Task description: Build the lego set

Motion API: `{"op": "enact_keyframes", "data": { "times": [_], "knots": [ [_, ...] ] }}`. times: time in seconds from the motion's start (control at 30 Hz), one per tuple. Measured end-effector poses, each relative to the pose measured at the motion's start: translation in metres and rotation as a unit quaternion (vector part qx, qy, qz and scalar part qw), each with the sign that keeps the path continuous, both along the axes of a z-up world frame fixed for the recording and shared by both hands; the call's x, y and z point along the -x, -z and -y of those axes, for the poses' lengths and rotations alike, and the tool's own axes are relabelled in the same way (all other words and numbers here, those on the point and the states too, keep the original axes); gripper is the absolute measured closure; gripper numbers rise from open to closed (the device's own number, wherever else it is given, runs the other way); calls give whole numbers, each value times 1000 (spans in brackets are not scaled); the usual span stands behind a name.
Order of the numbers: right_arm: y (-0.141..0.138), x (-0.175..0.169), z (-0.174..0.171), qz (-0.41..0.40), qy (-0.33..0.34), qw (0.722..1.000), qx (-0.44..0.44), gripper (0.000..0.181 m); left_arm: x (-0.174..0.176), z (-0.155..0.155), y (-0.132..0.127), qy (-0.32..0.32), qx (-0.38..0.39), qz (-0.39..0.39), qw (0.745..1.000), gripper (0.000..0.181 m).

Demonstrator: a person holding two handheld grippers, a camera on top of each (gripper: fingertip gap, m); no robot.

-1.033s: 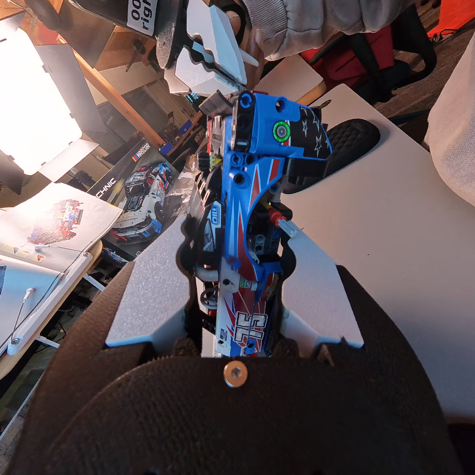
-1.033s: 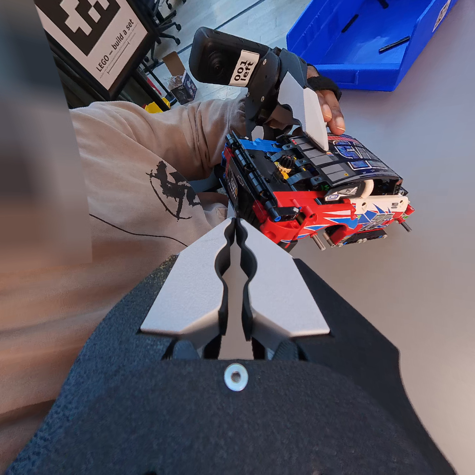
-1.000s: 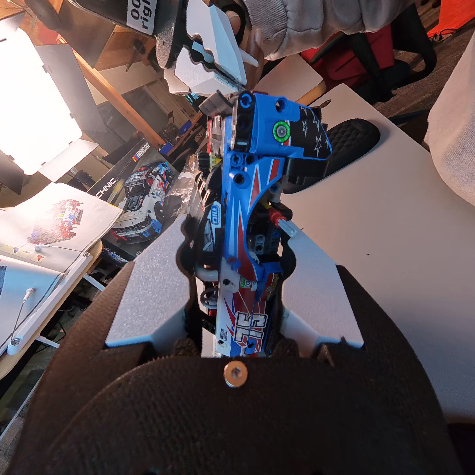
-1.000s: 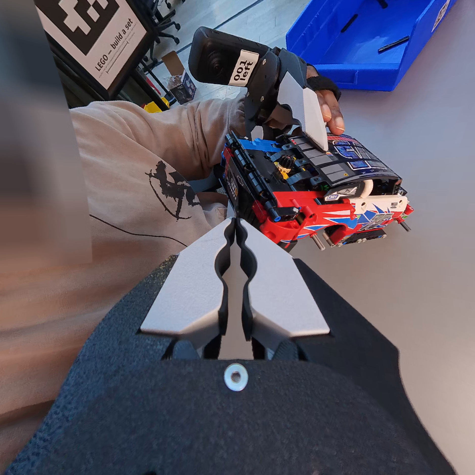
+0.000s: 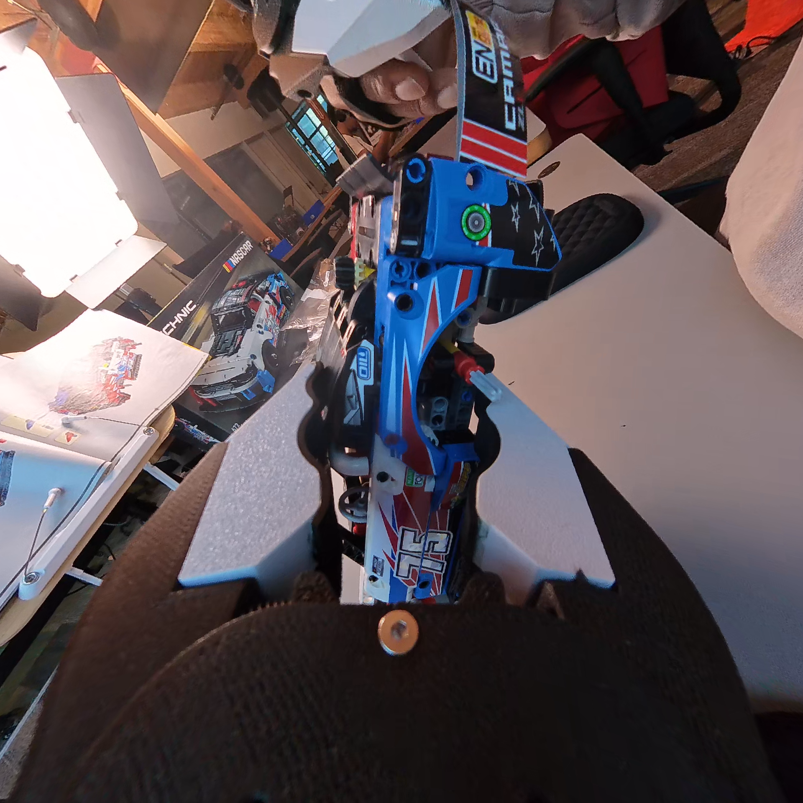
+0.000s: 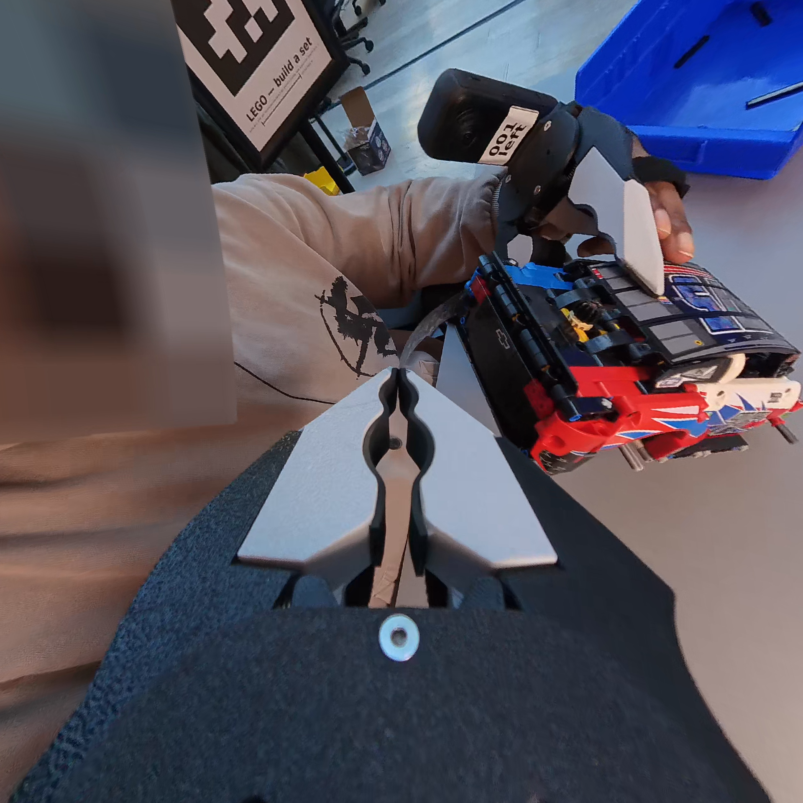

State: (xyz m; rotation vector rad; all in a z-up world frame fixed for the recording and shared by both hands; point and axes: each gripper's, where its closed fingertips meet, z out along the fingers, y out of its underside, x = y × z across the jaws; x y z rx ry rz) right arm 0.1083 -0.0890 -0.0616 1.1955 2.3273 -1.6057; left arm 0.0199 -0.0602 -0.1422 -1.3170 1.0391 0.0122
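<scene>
**Q:** What lies before you?

**A:** A white table [image 5: 630, 456]. Above it, my left hand-held gripper [image 5: 399, 391] is clamped on the lego car [image 5: 417, 356], nose toward twelve o'clock.

**Q:** And your right?

**A:** My right hand-held gripper [image 6: 397, 373] has its fingertips pinched together on a thin sticker strip [image 5: 491, 87], hanging at the car's twelve o'clock. The instruction booklet [image 5: 87, 391] lies at nine o'clock.

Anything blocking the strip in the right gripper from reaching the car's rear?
Nothing visible. The strip reaches the blue rear panel of the car; the left gripper clamps the car mid-body, clear of that spot.
</scene>
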Motion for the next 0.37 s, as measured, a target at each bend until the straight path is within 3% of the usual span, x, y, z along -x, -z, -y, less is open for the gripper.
{"op": "enact_keyframes", "data": {
  "times": [0.37],
  "knots": [
    [7, 6, -11, 13, 11, 1000, -6, 181, 0, 0, 0, 1, 0, 0, 1000, 113]
  ]
}}
